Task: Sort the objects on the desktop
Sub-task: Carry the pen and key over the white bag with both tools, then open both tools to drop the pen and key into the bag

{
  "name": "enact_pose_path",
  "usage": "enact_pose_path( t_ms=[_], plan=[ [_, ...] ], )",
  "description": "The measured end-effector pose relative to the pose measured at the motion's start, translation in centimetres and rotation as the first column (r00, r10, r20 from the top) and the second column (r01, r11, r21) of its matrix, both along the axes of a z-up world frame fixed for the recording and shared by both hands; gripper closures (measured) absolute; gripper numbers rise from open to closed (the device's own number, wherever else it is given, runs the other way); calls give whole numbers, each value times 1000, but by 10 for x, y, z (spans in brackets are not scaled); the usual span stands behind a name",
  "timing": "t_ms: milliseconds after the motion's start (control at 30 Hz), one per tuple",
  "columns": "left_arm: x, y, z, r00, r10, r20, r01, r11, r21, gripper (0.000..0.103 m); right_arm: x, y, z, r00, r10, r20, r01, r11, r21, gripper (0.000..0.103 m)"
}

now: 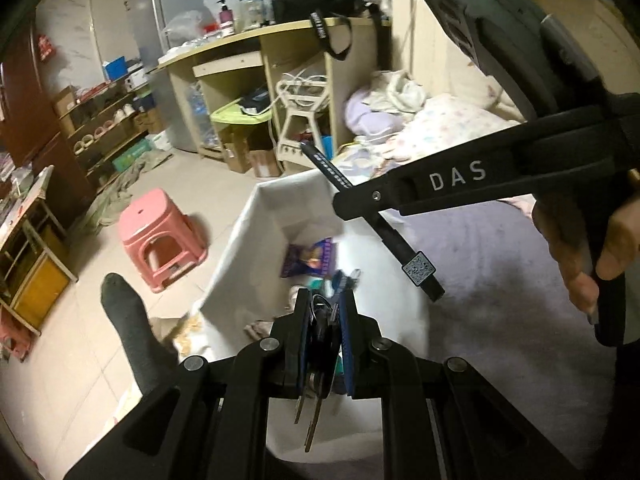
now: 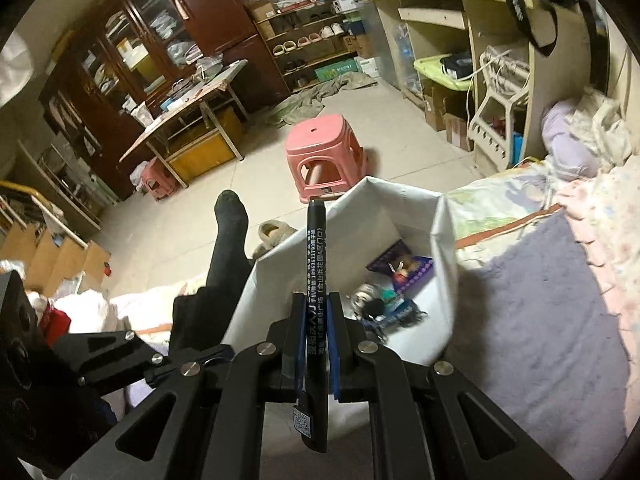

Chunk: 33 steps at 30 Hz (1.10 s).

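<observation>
My left gripper (image 1: 325, 300) is shut on a bunch of keys (image 1: 322, 340); key blades hang below the jaws. It hovers over a white fabric bin (image 1: 260, 224) holding a purple packet (image 1: 308, 258). My right gripper (image 2: 317, 300) is shut on a black pen (image 2: 317, 264) with white print, pointing forward over the bin's near rim (image 2: 276, 264). In the left wrist view the right gripper (image 1: 352, 196) holds the pen (image 1: 372, 216) above the bin. The bin also holds the purple packet (image 2: 404, 266) and small dark items (image 2: 384, 308).
A pink stool (image 2: 324, 156) stands on the tiled floor beyond the bin. A socked foot (image 2: 230, 236) lies left of the bin. A purple fuzzy blanket (image 2: 540, 320) spreads to the right. A desk (image 1: 280, 80) and shelves line the far wall.
</observation>
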State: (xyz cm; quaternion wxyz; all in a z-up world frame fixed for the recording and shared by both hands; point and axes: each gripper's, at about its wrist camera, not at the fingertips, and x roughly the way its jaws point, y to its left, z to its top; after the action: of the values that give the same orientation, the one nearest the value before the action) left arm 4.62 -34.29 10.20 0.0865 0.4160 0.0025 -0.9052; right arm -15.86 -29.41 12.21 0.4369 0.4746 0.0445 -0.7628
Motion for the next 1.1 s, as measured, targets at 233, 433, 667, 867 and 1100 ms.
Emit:
enact_pose_path(
  t_ms=[233,433,667,867,1100],
  plan=[
    [-16,-2,-36,999,-8,36,6,998,66,89,-24,-18,-44,992,-78,98,77,997,17,95],
    [-23,6,-70,996,5,89,-10,998,57,89,-36,-15,-83,979,-130,158,122,991,60,95],
    [-26,4,-76,995,66,68,-66,998,-11,31,-27,-20,-88,994,-93,55,86,988,132,34],
    [-24,7,-74,996,68,58,-67,998,-22,18,-20,-17,-85,996,-84,14,82,989,125,33],
    [-24,17,-79,997,73,36,-72,997,-29,12,-21,-5,-88,993,-110,53,104,989,109,33]
  ],
)
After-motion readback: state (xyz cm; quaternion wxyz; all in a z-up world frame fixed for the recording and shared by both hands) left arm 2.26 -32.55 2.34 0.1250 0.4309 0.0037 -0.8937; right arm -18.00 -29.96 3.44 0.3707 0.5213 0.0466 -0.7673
